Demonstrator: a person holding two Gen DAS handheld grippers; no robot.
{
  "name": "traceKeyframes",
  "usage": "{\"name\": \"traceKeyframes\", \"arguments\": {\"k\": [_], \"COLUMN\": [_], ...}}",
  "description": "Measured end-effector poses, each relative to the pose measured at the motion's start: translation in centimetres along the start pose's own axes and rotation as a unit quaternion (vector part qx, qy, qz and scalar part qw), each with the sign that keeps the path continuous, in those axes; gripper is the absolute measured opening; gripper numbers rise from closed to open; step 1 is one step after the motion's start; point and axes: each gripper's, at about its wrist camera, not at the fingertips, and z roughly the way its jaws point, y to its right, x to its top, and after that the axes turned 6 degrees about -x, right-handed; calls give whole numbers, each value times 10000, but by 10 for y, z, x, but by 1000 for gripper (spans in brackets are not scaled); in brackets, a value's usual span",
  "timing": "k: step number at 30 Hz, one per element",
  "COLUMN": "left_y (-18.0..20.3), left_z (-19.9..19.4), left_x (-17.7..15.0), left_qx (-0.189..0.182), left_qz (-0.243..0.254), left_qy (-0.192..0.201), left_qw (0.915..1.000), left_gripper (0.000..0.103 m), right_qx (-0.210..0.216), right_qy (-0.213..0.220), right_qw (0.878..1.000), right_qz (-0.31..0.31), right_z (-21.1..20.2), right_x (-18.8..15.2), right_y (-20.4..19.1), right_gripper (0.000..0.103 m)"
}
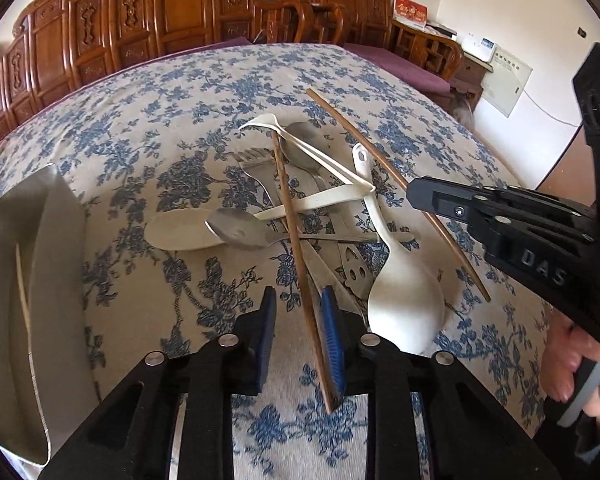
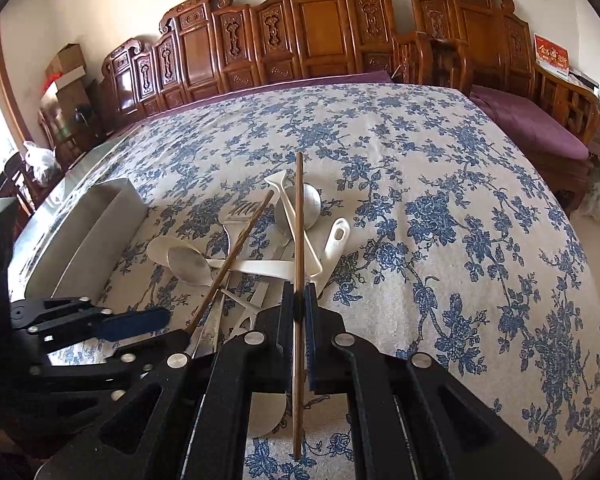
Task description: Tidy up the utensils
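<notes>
Chopstick (image 1: 300, 248) lies between your left gripper (image 1: 300, 336) jaws, which aren't yet pinching it; right gripper (image 2: 299, 304) clamps the other chopstick (image 2: 299, 240). Thin, stiff, slippery, I'd judge, so grip mid-shaft.

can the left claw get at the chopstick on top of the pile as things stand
Probably yes. The left claw already has that chopstick between its pads, lying on top of the spoons with nothing over it. The right claw is shut on the other chopstick, off to the side.
</notes>
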Motion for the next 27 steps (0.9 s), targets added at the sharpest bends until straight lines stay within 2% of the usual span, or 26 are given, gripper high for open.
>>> {"name": "traceKeyframes", "arguments": {"k": [5,12,19,27], "left_y": [-3,-10,-10,-19], "left_z": [7,-14,-50,-84], "left_x": [-1,-7,-15,-15], "left_qx": [127,113,120,182], "left_qz": [-59,-34,182,197], "left_qy": [-101,-54,120,403], "left_qw": [9999,9999,9997,9988], "left_gripper": [5,4,4,4], "right_qx": [28,51,92,131], "right_qy": [-9,24,62,63], "right_qw": [10000,10000,9998,9993], "right_qz": [25,-30,-170,-338], "right_z": [1,0,-5,-5], "right_x": [1,3,2,0], "right_y": [-1,-10,-24,-39], "right_gripper": [6,6,6,6]}}
